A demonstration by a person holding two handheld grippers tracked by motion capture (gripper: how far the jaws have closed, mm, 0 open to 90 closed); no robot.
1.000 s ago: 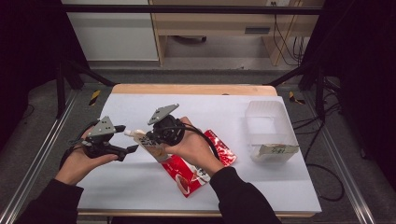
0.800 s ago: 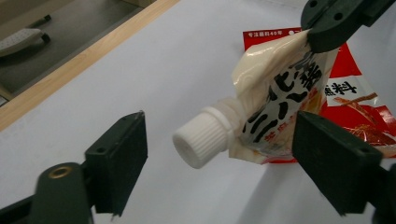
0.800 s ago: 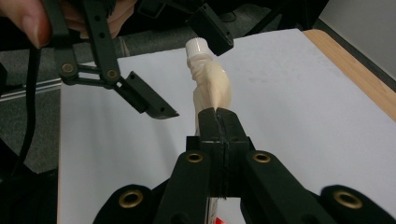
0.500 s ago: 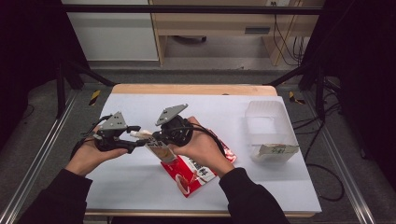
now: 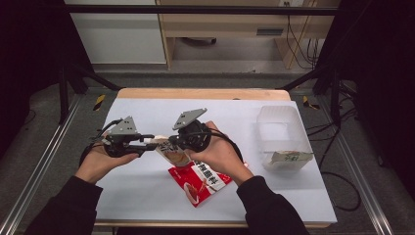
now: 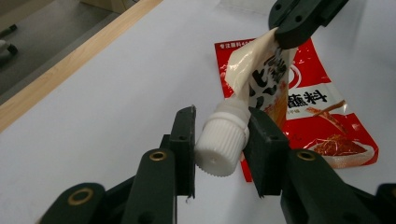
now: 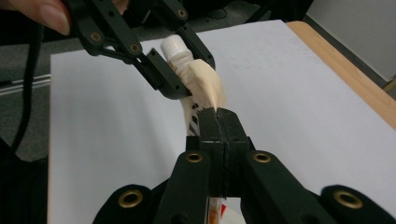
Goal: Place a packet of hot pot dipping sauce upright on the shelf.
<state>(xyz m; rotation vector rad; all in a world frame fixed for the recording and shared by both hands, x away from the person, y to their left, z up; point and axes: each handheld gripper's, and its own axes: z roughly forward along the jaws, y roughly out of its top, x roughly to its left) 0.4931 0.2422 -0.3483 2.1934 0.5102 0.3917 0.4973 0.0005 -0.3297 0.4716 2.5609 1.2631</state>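
A cream spout pouch [image 5: 171, 152] with black lettering hangs above the white table, pinched at its upper edge by my right gripper [image 5: 173, 144], which is shut on it [image 7: 217, 116]. The pouch's white screw cap [image 6: 219, 144] points toward my left gripper [image 6: 220, 116]. That gripper's jaws have just been closing, and the cap now sits between them with both pads against its ribbed sides. In the right gripper view the cap [image 7: 173, 46] shows between the left gripper's black jaws, beyond the pouch [image 7: 205, 91]. In the high view my left gripper [image 5: 150, 141] meets the pouch from the left.
A red sauce packet [image 5: 205, 183] lies flat on the white table cover [image 5: 147, 196], right below the pouch. At the right stands a clear plastic tub [image 5: 284, 122] with a small labelled sachet [image 5: 291, 157] inside. The far wooden table edge [image 5: 200, 93] runs behind.
My left gripper came in from the left to the pouch's cap and its jaws narrowed around it. The right hand shifted slightly with the pouch still gripped.
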